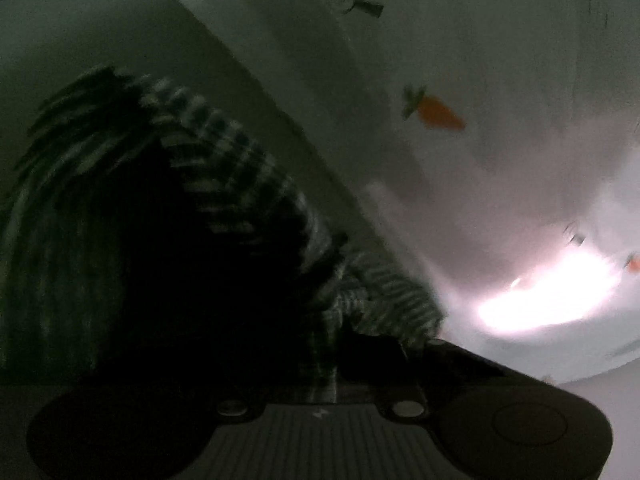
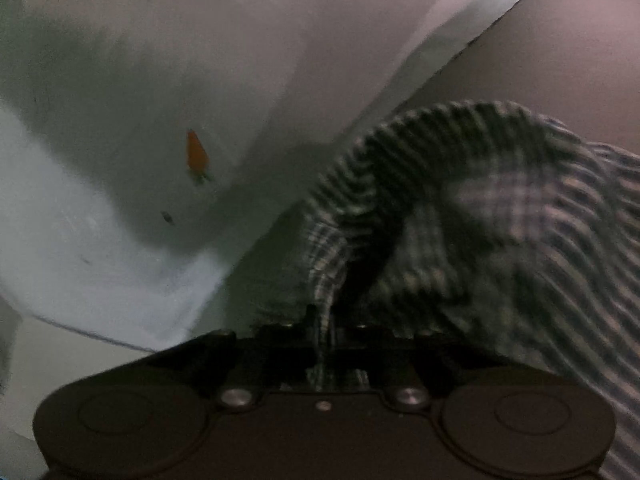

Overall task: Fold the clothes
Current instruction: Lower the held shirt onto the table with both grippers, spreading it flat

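Holding the checked shirt [image 2: 460, 208] by its edge, we have both claws clamped on cloth — left claw [image 1: 334, 376], right claw [image 2: 326, 344]. It hangs bunched over the white sheet [image 2: 120, 80] with carrot prints; no fold shows yet — the folding is all left.

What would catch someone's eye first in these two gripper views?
The dark checked garment fills the right of the right wrist view, bunched and pinched in the right gripper. In the left wrist view, an orange carrot print stands out on the pale sheet, upper right.
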`<act>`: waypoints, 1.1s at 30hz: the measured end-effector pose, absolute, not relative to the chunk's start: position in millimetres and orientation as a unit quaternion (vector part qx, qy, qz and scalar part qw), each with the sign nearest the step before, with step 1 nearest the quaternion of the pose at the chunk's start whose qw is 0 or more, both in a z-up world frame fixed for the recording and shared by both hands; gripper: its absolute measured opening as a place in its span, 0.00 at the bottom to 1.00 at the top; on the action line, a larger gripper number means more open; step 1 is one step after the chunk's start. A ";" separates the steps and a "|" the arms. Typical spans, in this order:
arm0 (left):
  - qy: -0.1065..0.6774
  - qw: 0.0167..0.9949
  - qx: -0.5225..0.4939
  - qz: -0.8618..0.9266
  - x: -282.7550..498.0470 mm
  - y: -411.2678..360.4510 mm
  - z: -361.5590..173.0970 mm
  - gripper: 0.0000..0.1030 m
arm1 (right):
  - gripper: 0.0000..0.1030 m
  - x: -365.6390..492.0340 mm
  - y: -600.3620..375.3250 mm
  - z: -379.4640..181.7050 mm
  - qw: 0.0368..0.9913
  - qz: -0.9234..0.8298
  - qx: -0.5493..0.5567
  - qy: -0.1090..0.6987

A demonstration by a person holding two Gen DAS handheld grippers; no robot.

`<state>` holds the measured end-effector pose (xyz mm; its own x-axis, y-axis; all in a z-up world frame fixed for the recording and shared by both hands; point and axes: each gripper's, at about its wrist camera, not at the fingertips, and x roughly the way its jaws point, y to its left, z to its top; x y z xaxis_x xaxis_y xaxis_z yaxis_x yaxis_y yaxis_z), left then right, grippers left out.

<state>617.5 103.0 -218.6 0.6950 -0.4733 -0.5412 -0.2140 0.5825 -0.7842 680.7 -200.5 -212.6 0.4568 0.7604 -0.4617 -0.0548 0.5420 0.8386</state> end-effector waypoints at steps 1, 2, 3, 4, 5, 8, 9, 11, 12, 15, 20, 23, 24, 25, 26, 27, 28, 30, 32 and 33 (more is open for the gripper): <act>0.373 0.800 -0.463 -0.085 625.8 107.6 -217.4 0.19 | 0.05 688.4 -199.9 -213.4 0.749 0.273 0.412 0.441; 0.363 0.795 -0.478 -0.087 634.5 112.6 -216.2 0.19 | 0.05 696.9 -198.5 -215.0 0.741 0.277 0.431 0.436; 0.351 0.791 -0.494 -0.085 643.8 118.7 -216.2 0.19 | 0.05 705.4 -197.1 -216.6 0.731 0.280 0.449 0.430; 0.339 0.788 -0.508 -0.081 652.6 124.5 -216.8 0.27 | 0.05 714.0 -196.1 -220.9 0.717 0.280 0.475 0.427; 0.326 0.790 -0.513 -0.077 661.7 129.3 -217.7 0.32 | 0.07 722.7 -195.3 -226.4 0.700 0.277 0.503 0.424; 0.305 0.806 -0.503 -0.063 687.4 138.8 -223.0 0.43 | 0.12 741.3 -194.4 -238.1 0.660 0.262 0.572 0.410; 0.306 0.807 -0.503 -0.055 695.7 141.5 -226.1 0.46 | 0.16 745.8 -194.2 -240.6 0.656 0.259 0.584 0.401; 0.307 0.809 -0.500 -0.039 710.9 146.3 -231.1 0.55 | 0.30 752.3 -195.2 -244.7 0.651 0.251 0.601 0.391; 0.303 0.813 -0.496 -0.030 715.4 147.5 -231.2 0.63 | 0.38 754.2 -196.7 -245.8 0.650 0.248 0.604 0.388; 0.281 0.828 -0.484 -0.004 716.7 153.3 -223.6 0.78 | 0.53 751.8 -205.0 -238.6 0.679 0.236 0.576 0.388; 0.256 0.850 -0.458 0.048 689.1 165.2 -196.2 0.89 | 0.82 723.3 -224.4 -206.6 0.778 0.224 0.442 0.387; 0.281 0.875 -0.384 0.091 663.9 157.2 -177.5 0.93 | 0.97 691.1 -234.8 -187.2 0.828 0.222 0.340 0.386; 0.295 0.882 -0.352 0.104 649.9 152.4 -172.8 0.94 | 0.97 677.5 -234.1 -181.8 0.844 0.223 0.296 0.388; 0.310 0.888 -0.321 0.114 636.5 145.3 -169.6 0.94 | 0.97 665.6 -232.6 -175.6 0.858 0.222 0.250 0.391; 0.324 0.891 -0.294 0.120 622.0 137.6 -168.1 0.95 | 0.98 649.3 -232.0 -170.0 0.869 0.221 0.200 0.394; 0.338 0.892 -0.273 0.124 606.5 130.9 -167.8 0.96 | 0.98 632.0 -232.6 -167.2 0.876 0.221 0.161 0.396; 0.352 0.892 -0.252 0.128 591.0 125.2 -168.3 0.97 | 0.98 615.1 -233.5 -165.2 0.881 0.221 0.127 0.398; 0.382 0.886 -0.227 0.135 556.3 116.1 -171.3 0.97 | 0.99 581.4 -235.2 -162.1 0.887 0.222 0.066 0.400; 0.412 0.876 -0.210 0.141 519.2 106.9 -174.7 0.97 | 0.99 547.7 -236.2 -160.7 0.888 0.222 0.018 0.402; 0.425 0.869 -0.211 0.141 499.4 104.2 -177.5 0.97 | 0.99 530.0 -238.3 -160.5 0.888 0.223 -0.002 0.403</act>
<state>499.4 104.2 -177.5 0.5996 0.0656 -0.7976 -0.4240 0.8713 -0.2471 530.0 -238.3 -160.5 0.5762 0.3945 -0.7158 -0.3974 0.9005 0.1764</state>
